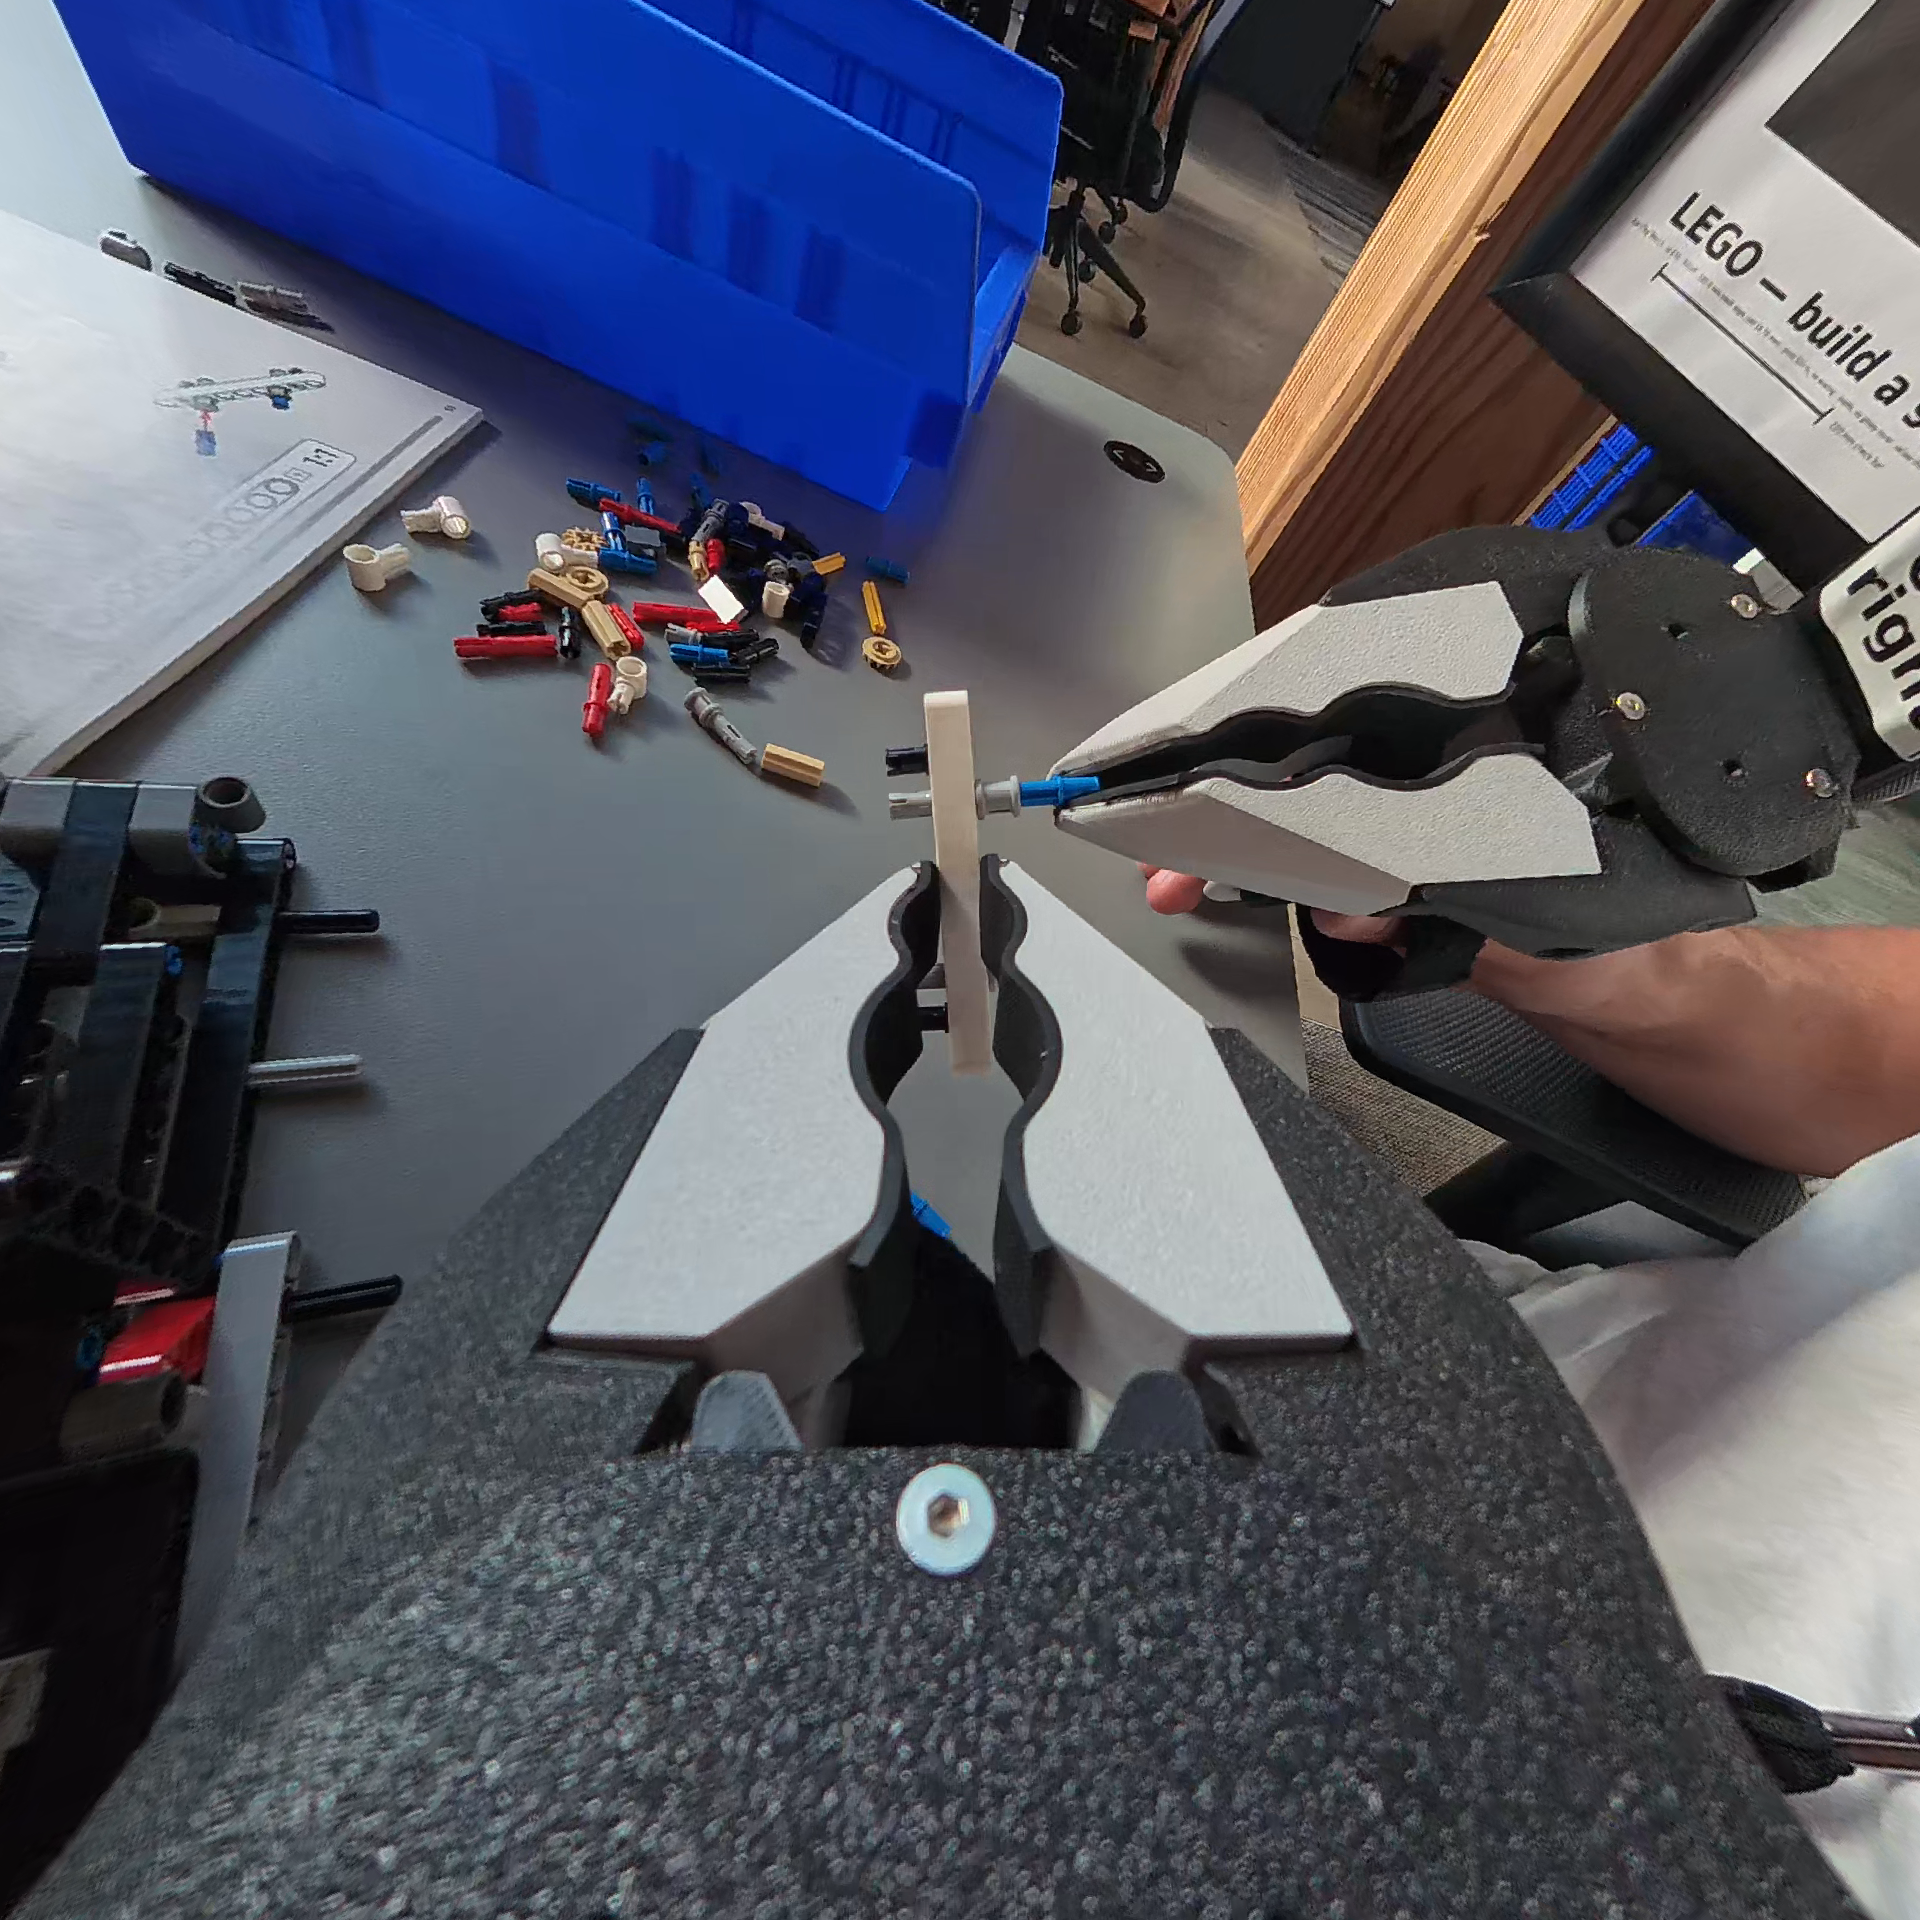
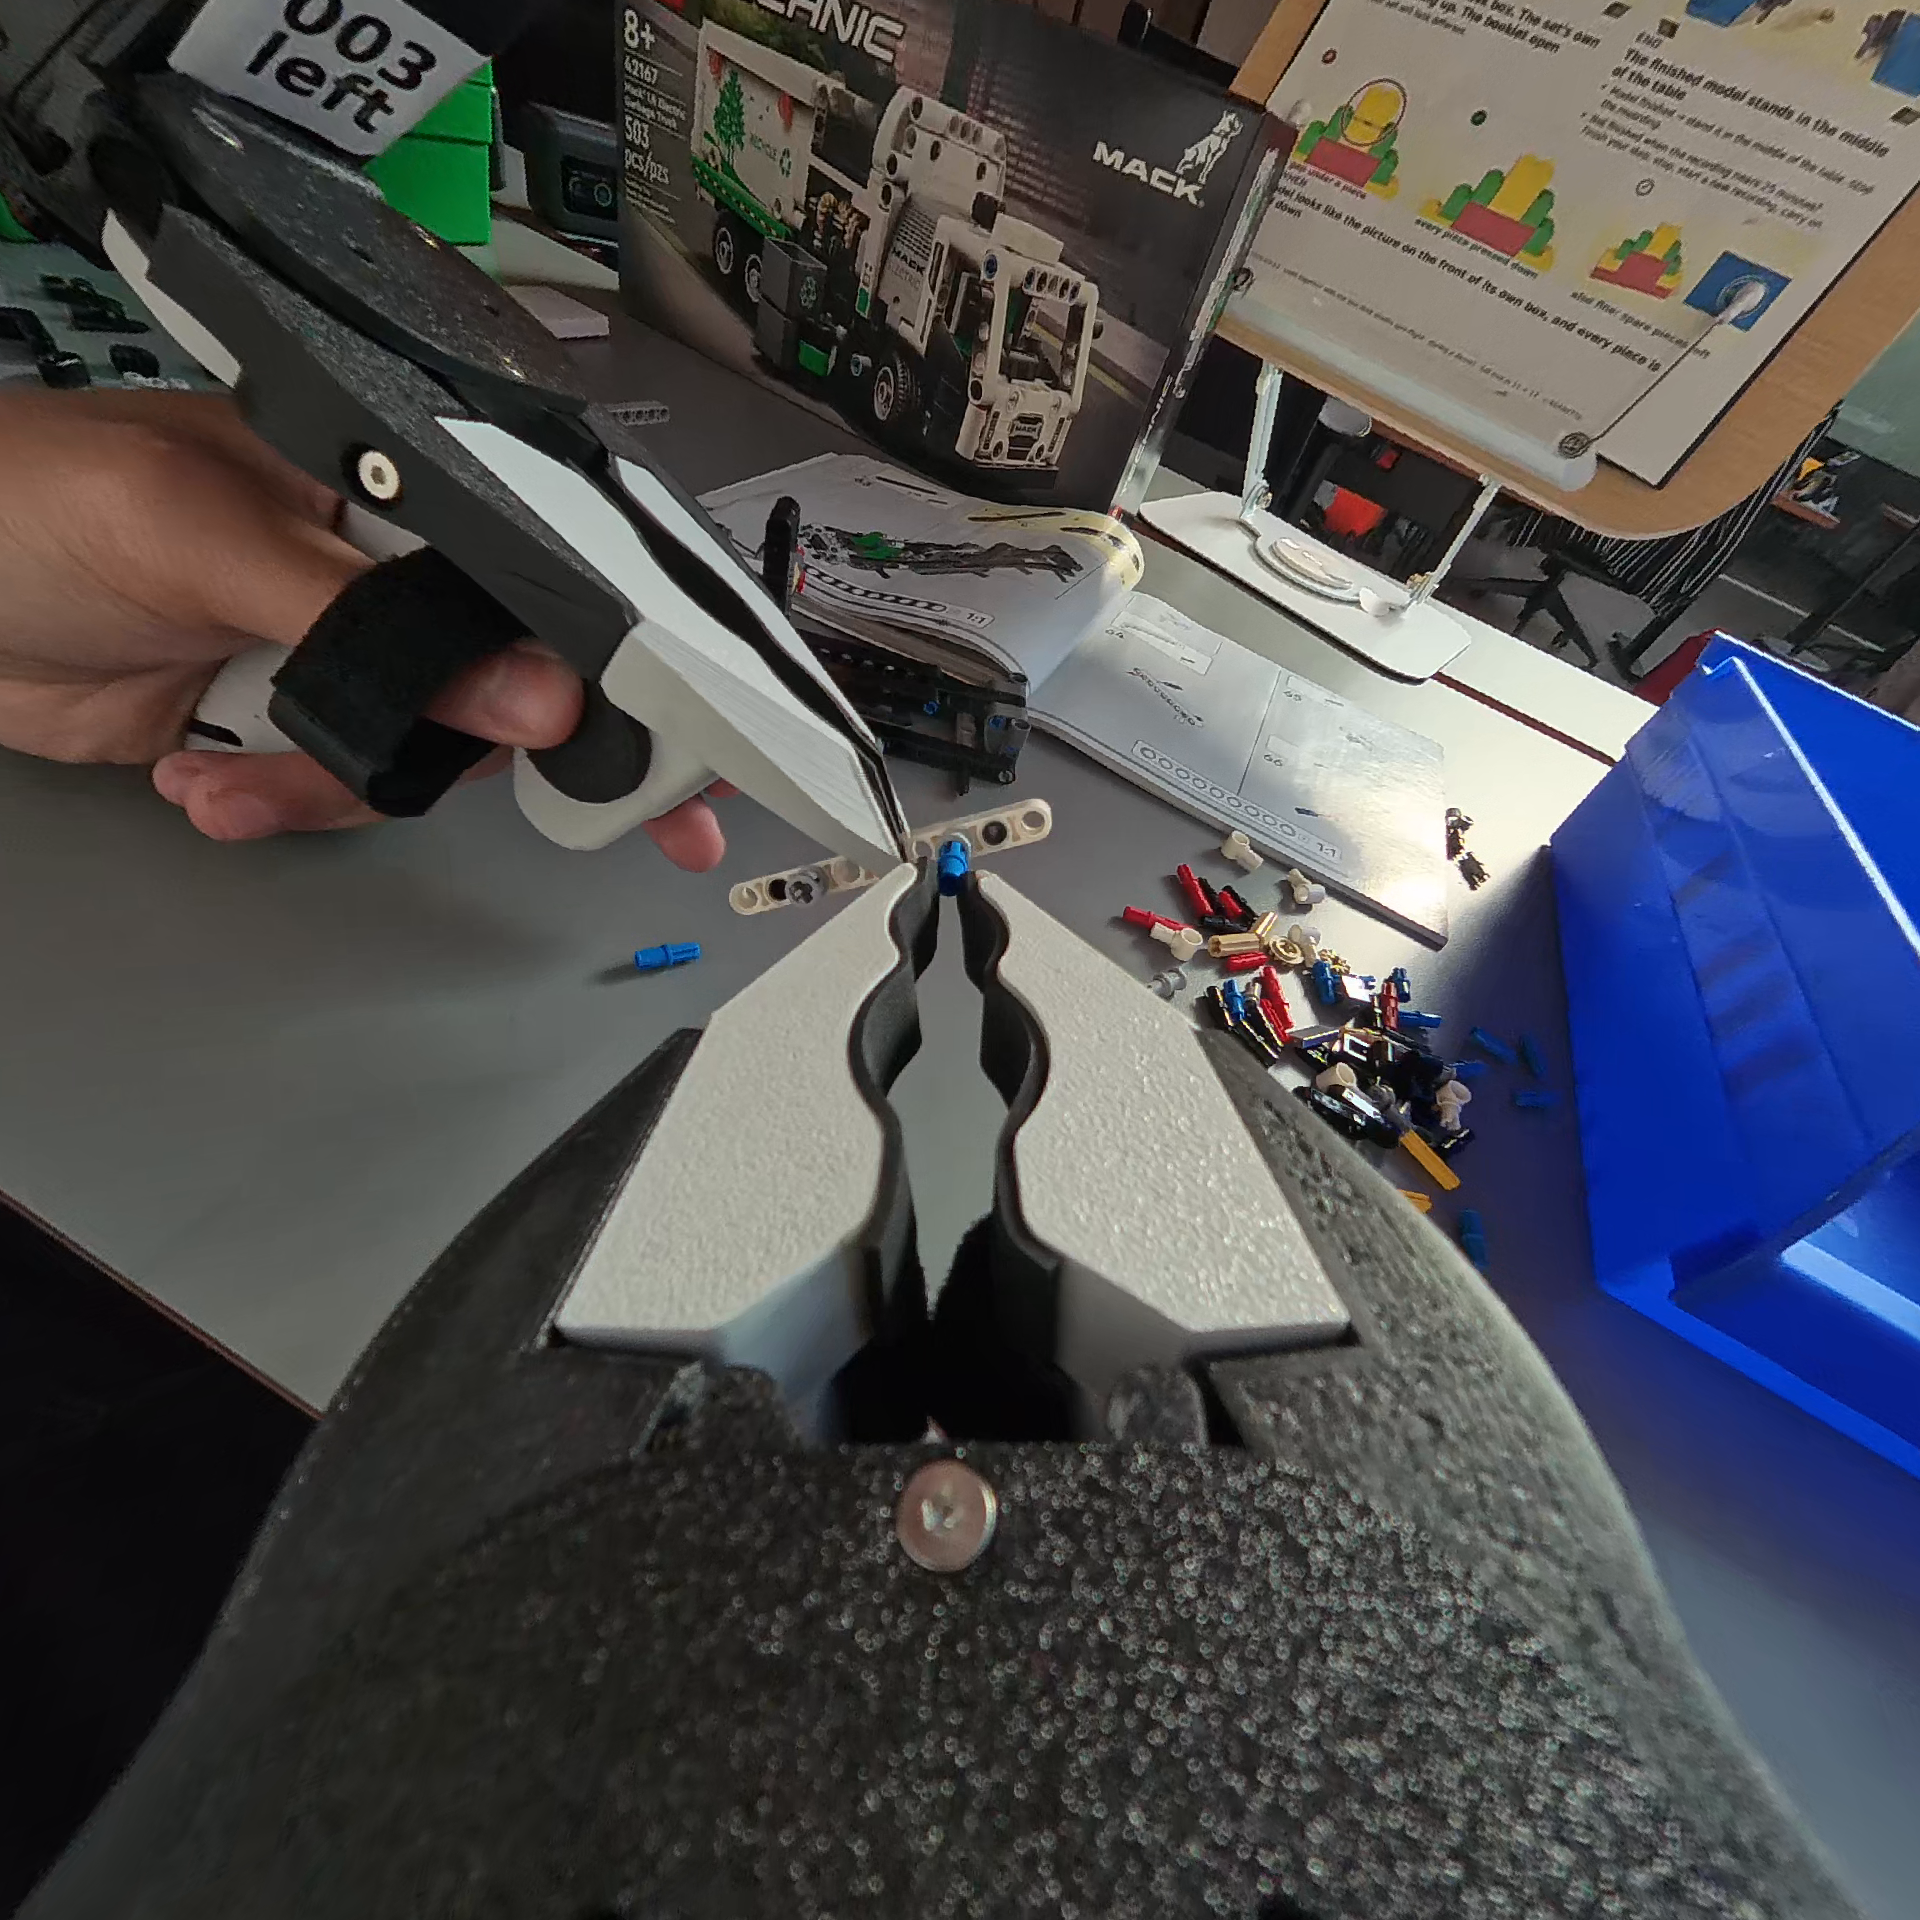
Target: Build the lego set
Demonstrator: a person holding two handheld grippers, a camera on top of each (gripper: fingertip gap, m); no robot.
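Note:
My left gripper (image 1: pixel 956 883) is shut on a white Technic beam (image 1: pixel 951 790), held upright above the table. A black pin (image 1: pixel 906 756) and a grey pin (image 1: pixel 909 800) stick out of the beam's far side. My right gripper (image 1: pixel 1060 800) comes in from the right, shut on a blue pin (image 1: pixel 1055 790) whose grey end sits in a beam hole. In the right wrist view my right gripper (image 2: pixel 948 878) holds the blue pin (image 2: pixel 951 862) against the white beam (image 2: pixel 997 826), and my left gripper (image 2: pixel 899 847) grips the beam from the upper left.
A pile of loose pins and connectors (image 1: pixel 675 603) lies beyond the beam. A blue bin (image 1: pixel 623 208) stands behind it. An open instruction booklet (image 1: pixel 156 468) lies at left. A partly built black assembly (image 1: pixel 125 987) sits at the left edge. A loose blue pin (image 2: pixel 665 956) lies on the table. The set box (image 2: pixel 935 239) stands at the back. My left and right fingertips are right by each other.

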